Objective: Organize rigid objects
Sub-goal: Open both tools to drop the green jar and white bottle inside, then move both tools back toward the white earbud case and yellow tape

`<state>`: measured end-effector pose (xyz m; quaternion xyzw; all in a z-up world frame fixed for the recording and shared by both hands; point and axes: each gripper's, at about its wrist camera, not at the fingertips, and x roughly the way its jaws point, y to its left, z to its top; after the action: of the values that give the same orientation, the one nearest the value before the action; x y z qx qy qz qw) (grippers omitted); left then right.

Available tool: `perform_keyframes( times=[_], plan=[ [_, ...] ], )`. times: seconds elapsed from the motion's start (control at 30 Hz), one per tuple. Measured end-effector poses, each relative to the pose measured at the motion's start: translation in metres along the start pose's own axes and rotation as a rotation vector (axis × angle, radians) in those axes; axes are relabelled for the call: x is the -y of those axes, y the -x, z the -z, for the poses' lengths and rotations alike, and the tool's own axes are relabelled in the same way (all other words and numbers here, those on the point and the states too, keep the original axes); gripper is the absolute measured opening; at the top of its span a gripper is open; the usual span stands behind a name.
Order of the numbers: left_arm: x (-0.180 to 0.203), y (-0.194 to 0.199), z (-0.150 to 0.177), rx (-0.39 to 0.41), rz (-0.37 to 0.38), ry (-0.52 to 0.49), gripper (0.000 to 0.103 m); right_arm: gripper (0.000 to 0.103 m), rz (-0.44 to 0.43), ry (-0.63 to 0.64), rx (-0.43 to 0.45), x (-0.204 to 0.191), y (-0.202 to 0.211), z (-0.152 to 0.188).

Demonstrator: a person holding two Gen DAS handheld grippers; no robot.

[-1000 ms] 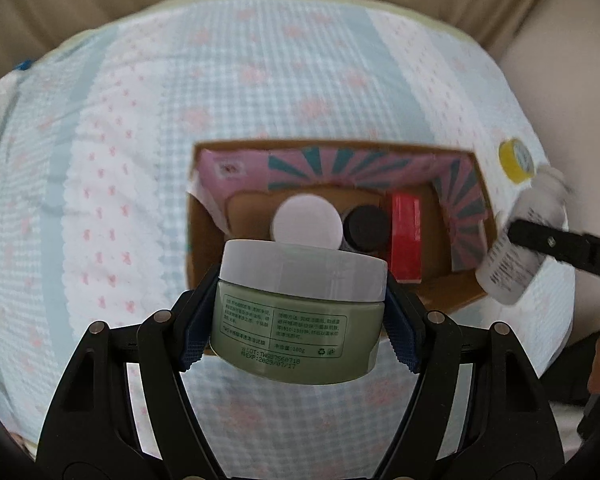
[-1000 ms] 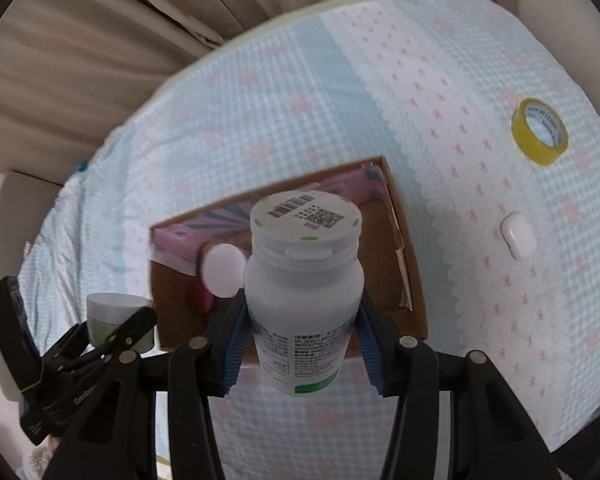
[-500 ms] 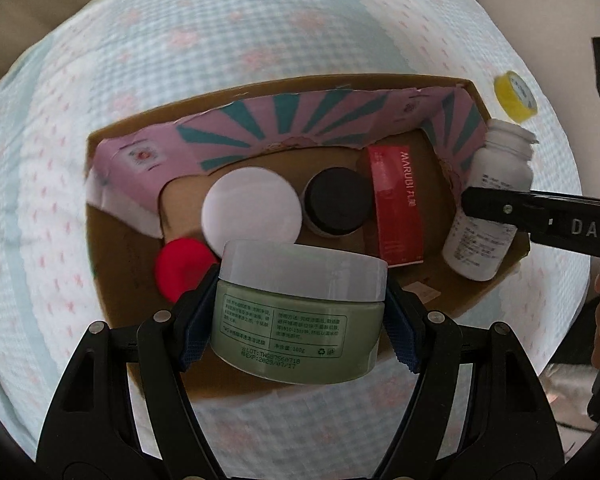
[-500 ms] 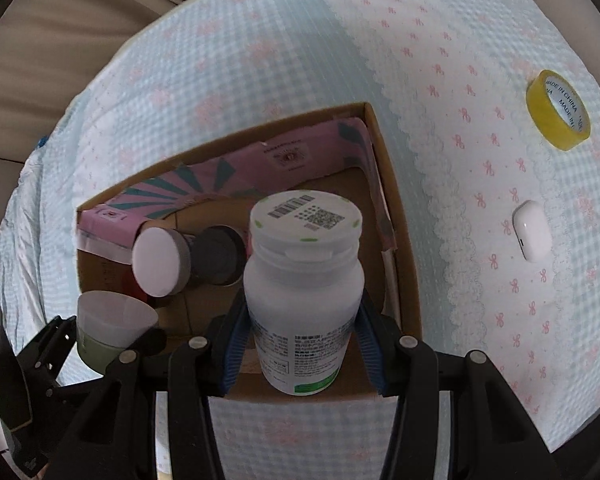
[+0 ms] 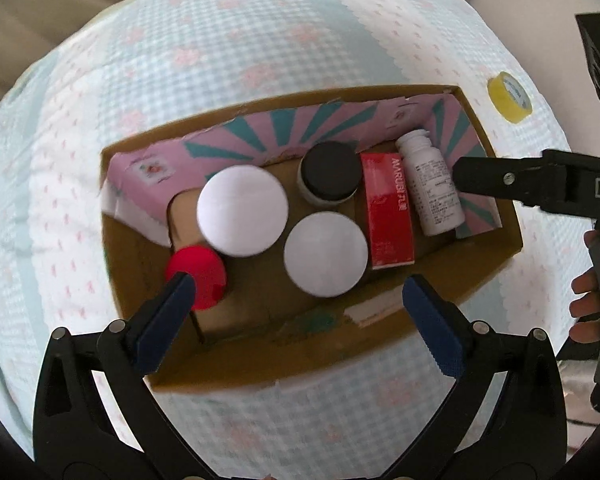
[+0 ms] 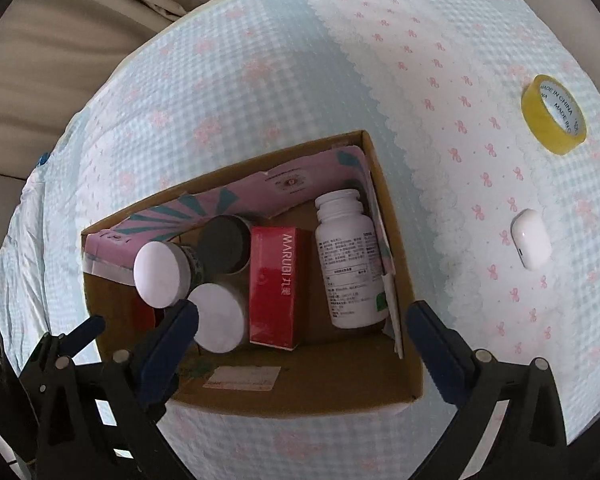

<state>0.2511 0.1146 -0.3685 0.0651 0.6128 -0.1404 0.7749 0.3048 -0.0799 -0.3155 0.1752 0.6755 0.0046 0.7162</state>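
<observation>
A cardboard box (image 5: 496,268) (image 6: 404,280) sits on the patterned cloth. In it stand the white-lidded green jar (image 5: 326,254) (image 6: 218,318), another white-lidded jar (image 5: 242,211) (image 6: 162,274), a black-lidded jar (image 5: 330,172) (image 6: 224,250), a red box (image 5: 390,210) (image 6: 278,284), a red-capped item (image 5: 198,274), and the white pill bottle (image 5: 434,188) (image 6: 350,268) lying at the right wall. My left gripper (image 5: 298,326) is open and empty above the box's near side. My right gripper (image 6: 302,344) is open and empty above the box's near right corner.
A yellow tape roll (image 5: 510,96) (image 6: 554,114) and a small white case (image 6: 530,238) lie on the cloth right of the box. The right gripper's black body (image 5: 540,186) reaches over the box's right edge. Curtains hang behind the table.
Both grippers have opened. The green jar has dropped from my left gripper into the box, and the pill bottle from my right gripper now lies in the box.
</observation>
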Motion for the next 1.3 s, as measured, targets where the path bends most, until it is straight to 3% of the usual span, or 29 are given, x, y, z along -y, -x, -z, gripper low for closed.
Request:
perform_keyframes(
  times=[0.33,0.4,0.53,0.77,1.03,1.3],
  plan=[
    [-0.012,0.048,0.014,0.095,-0.051,0.072,0.103,0.103,-0.025,-0.003,0.058,-0.003,0.029,0.011],
    [-0.015,0.062,0.018,0.112,-0.057,0.088,0.103,0.103,-0.03,-0.003,0.076,-0.004,0.041,0.016],
    [-0.017,0.09,0.027,0.146,-0.136,0.087,0.103,0.103,-0.032,0.023,0.103,-0.01,0.066,0.029],
    [-0.013,0.153,0.041,0.235,-0.152,0.077,0.103,0.103,-0.028,0.062,0.193,-0.018,0.128,0.055],
    [0.015,0.213,0.049,0.353,-0.073,0.062,0.103,0.103,0.051,0.117,0.31,-0.008,0.206,0.083],
    [0.074,0.244,0.041,0.442,-0.022,0.019,0.103,0.103,0.068,0.083,0.43,0.041,0.269,0.097]
  ],
)
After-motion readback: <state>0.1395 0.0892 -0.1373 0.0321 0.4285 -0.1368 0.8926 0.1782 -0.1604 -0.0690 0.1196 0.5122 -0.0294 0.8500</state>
